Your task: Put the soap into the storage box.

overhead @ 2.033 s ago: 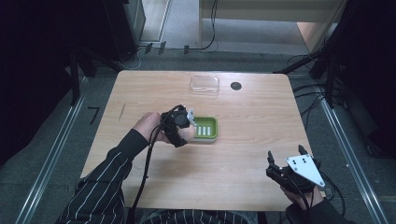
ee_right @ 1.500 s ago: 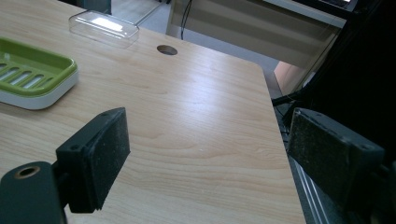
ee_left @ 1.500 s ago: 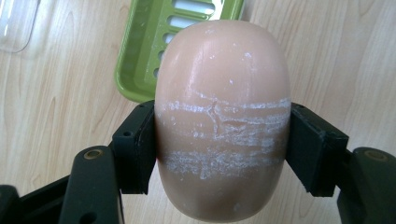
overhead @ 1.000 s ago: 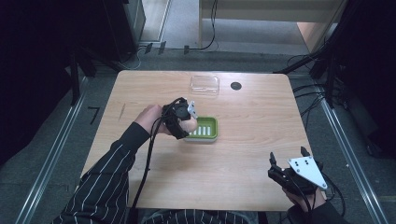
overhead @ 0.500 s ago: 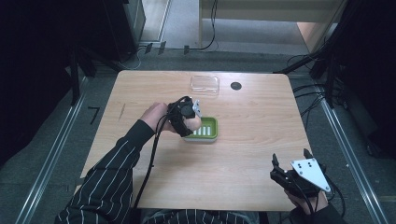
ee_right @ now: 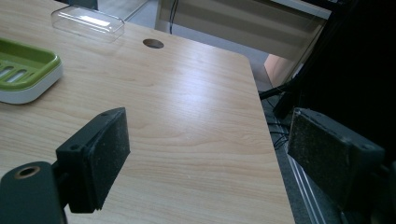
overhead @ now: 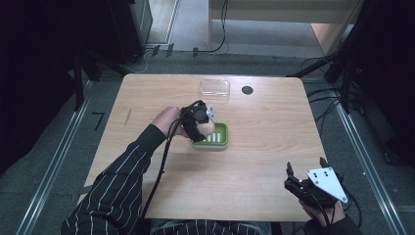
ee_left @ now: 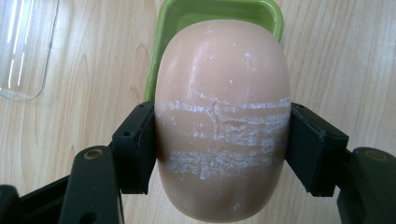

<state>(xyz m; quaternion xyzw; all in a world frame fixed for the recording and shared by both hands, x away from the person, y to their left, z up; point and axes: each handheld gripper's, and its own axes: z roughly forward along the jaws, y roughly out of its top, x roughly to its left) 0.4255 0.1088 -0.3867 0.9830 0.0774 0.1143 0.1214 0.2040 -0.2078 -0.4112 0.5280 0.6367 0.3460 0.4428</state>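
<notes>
**Left tool clamps a soap bar over the green dish**

High view: the left tool (overhead: 199,119) sits near the middle of the tabletop (overhead: 264,156), held by a hand coming out of a striped sleeve (overhead: 115,188). It grips a pale pink soap bar (overhead: 207,127) at the left end of the green soap dish (overhead: 219,137), whose slotted floor shows to the right of the bar. A clear plastic lid (overhead: 215,89) lies farther back on the tabletop, well apart from the dish, with a round dark hole (overhead: 247,90) just beside it. The right tool (overhead: 304,176) rests at the near right corner of the tabletop, far from the dish, its jaws spread with nothing between them.

Left gripper view: the two black jaws press against both sides of the soap bar (ee_left: 222,119), which carries whitish scuffed bands across its middle. The rim of the green soap dish (ee_left: 159,56) shows behind the bar, and the clear plastic lid (ee_left: 23,46) lies at the upper left.

Right gripper view: the right tool's (ee_right: 208,144) jaws stand wide apart over bare wood. The green soap dish (ee_right: 25,70) lies at the far left, the clear plastic lid (ee_right: 88,22) beyond it, the round dark hole (ee_right: 153,43) nearby.
</notes>
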